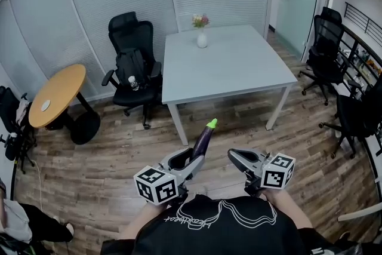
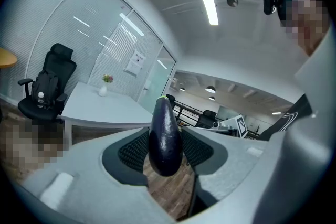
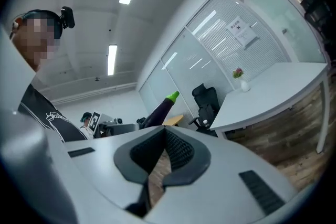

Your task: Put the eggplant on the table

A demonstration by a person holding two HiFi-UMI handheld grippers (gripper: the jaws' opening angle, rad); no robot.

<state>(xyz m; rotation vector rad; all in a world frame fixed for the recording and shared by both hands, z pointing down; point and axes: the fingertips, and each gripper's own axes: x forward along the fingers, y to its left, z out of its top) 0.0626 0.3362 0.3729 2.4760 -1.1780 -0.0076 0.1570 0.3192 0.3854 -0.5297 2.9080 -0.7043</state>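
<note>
While the person stands on the wood-plank floor [image 1: 107, 158] short of the pale grey square table [image 1: 250, 68], the left gripper [image 1: 188, 159] clamps its ribbed black pads on the thick lower end of a glossy dark purple eggplant with a green cap [image 1: 204, 139], jaws spread wide around it. The eggplant tilts up and away toward the table's near edge. To the right, the right gripper [image 1: 240, 159] is empty, jaws drawn together.
</note>
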